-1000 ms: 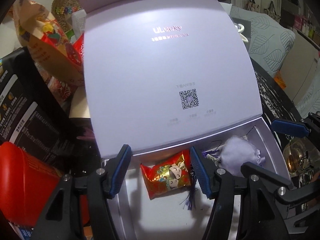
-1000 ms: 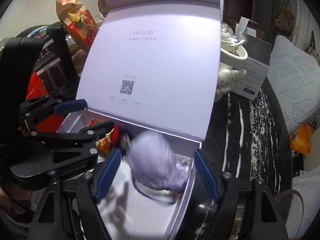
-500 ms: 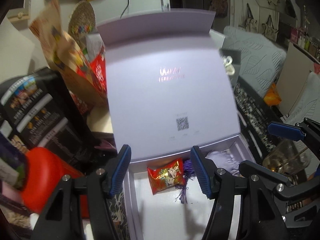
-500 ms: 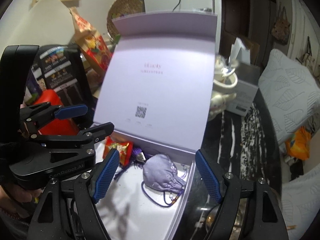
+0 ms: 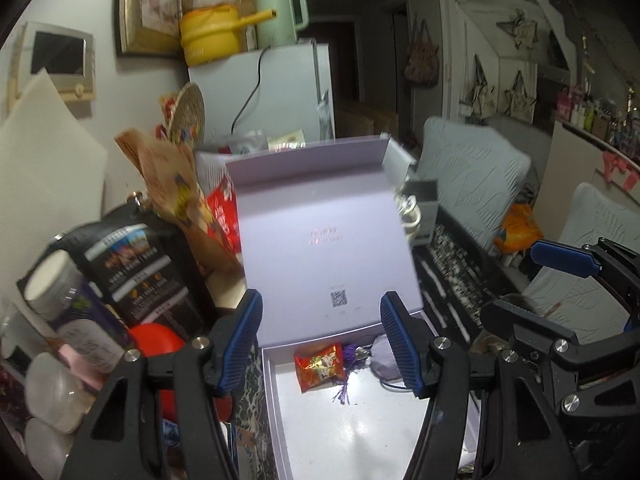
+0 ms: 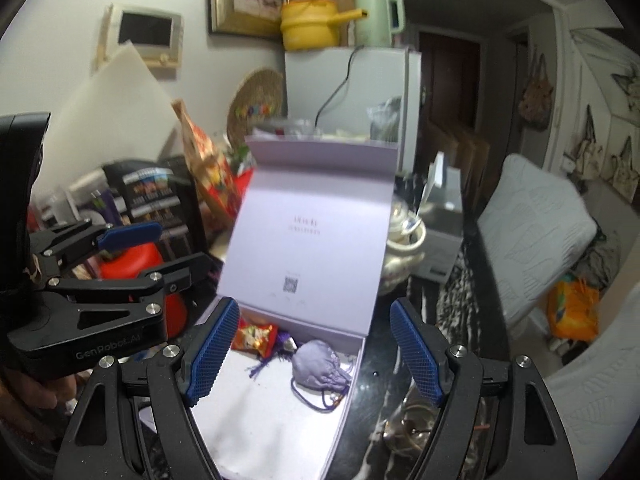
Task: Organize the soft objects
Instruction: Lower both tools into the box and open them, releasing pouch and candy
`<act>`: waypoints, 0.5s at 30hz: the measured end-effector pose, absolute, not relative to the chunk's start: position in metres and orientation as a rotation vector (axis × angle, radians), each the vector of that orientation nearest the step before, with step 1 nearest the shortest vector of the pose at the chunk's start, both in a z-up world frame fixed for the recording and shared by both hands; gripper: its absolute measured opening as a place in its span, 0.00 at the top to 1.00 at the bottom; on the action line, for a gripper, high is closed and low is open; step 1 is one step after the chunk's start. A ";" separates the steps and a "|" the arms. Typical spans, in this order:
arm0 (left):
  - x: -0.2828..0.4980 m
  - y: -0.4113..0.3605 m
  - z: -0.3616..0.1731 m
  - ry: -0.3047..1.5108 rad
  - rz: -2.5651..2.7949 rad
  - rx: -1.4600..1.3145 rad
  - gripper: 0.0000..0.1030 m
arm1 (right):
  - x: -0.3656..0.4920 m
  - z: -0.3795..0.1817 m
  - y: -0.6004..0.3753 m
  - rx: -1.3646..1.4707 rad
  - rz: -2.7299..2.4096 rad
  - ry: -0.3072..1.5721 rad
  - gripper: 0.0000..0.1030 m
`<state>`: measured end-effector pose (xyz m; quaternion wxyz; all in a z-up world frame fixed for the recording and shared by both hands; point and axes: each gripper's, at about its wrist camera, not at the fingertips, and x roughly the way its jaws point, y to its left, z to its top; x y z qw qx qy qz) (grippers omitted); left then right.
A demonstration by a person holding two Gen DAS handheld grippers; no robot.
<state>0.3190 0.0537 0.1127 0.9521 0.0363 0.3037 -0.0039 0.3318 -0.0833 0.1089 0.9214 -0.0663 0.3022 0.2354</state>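
At the far left we see clutter crowding the surface (image 5: 448,256): pale jars (image 5: 52,392), a black printed bag (image 5: 136,264) and a red container (image 5: 156,340), with a brown paper bag (image 5: 176,192) leaning behind them. Just right of that, our left gripper (image 5: 320,344) hangs above the near end of the lavender box (image 5: 276,420), its jaws spread with nothing between the blue pads. The box sits open on the dark marbled surface, its lid (image 5: 320,224) standing up at the far side with a small square code printed low on it. Inside, against the far wall of the tray, lies the red foil packet (image 5: 320,366), and touching its right edge we make out a purple tassel (image 5: 348,376). Further right in the same far corner rests the lavender drawstring pouch (image 6: 320,366), its dark cord looping toward us over the white floor of the tray. Our right gripper (image 6: 316,352) hovers over that side of the box, jaws spread wide and holding nothing, clear of the pouch below. Beyond the box's right wall we see a cream ceramic figure (image 6: 404,252) and a small grey carton (image 6: 444,236) on the surface, then pale quilted cushions (image 6: 536,220) and an orange bag (image 6: 572,308) at the far right.
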 end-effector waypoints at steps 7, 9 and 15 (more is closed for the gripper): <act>0.279 0.052 0.139 0.552 -0.010 0.067 0.21 | 0.289 0.141 -0.094 -0.114 0.475 0.529 0.17; 0.265 0.053 0.145 0.519 -0.004 0.066 0.14 | 0.277 0.147 -0.097 -0.110 0.473 0.509 0.15; 0.227 0.056 0.158 0.472 -0.025 0.073 0.13 | 0.242 0.159 -0.107 -0.090 0.457 0.465 0.08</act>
